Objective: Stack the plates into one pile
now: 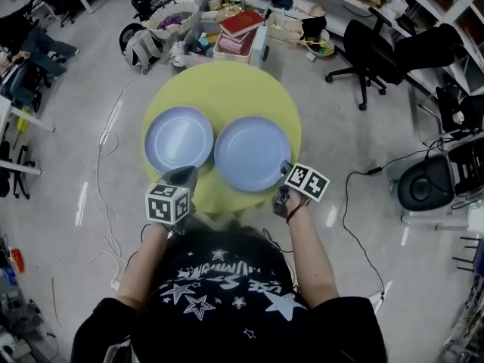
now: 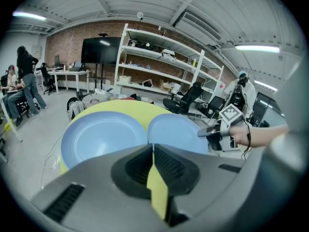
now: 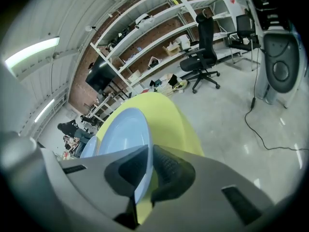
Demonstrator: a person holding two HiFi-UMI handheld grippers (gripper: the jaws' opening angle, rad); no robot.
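Right tool [image 3: 147, 153] was clamped on the near rim of the right-hand round light-blue plate [image 1: 252, 153], right beside the matching left plate [image 1: 179, 138] on the round yellow desk [image 1: 227, 89]. Left tool [image 2: 153, 146] was closed and empty, at the left plate's near edge.

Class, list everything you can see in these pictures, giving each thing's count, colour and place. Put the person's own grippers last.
left plate: one, light blue, on the table's left half
right plate: one, light blue, beside it on the right half
table: one, yellow-green, round, in front of the person
books: at least two, red, stacked in the clutter beyond the table
office chair: one, black, on the floor far right
left gripper: one, grey, jaws together, empty, by the left plate
right gripper: one, grey, jaws closed on the right plate's rim
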